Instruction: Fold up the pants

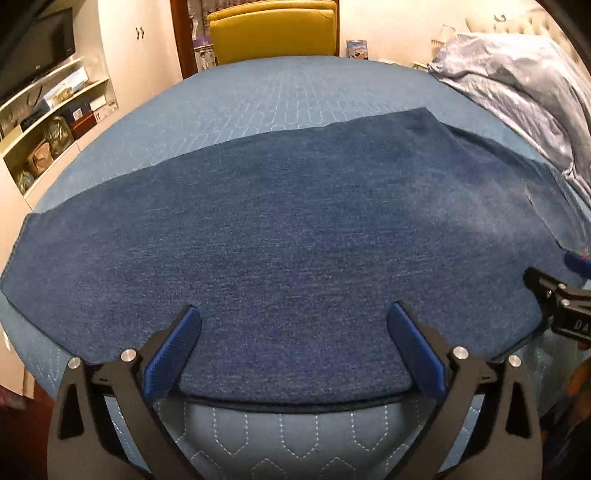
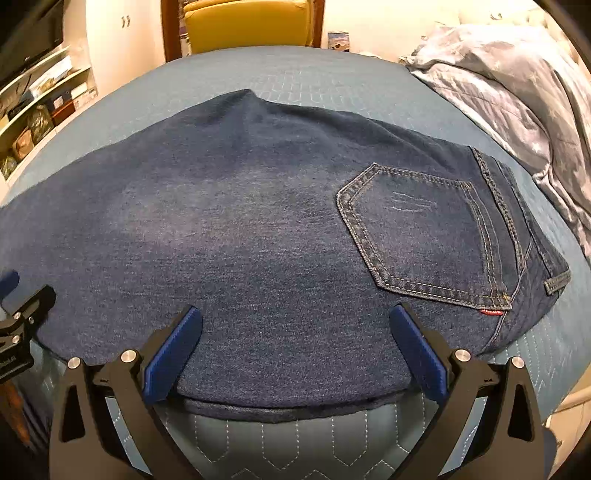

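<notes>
One pair of dark denim pants (image 2: 258,229) is lying flat across a blue quilted bed (image 1: 258,92), already folded lengthwise, one leg apparently stacked on the other, with a back pocket (image 2: 424,236) and the waistband (image 2: 517,229) facing up at the right end and the legs running off to the left. Judging by this layout, the first fold is looking done, while the crosswise folds that would bring the leg end toward the waist are still looking outstanding. Two layered edges are showing at the near side, just above the bed's stitched border. Left hand-held gripper (image 1: 295,350) is hovering low over the near edge of the leg section, fingers spread wide and gripping nothing; whether its blue pads (image 1: 173,354) are touching the cloth cannot be told. Right hand-held gripper (image 2: 295,350) is sitting likewise wide apart over the near edge by the seat, below the pocket, also empty. Surrounding items: a rumpled grey star-print duvet (image 2: 517,81) is lying at the far right of the bed, a yellow chair (image 1: 273,33) is standing beyond the far side, and stocked shelves (image 1: 48,122) are lining the left wall.
</notes>
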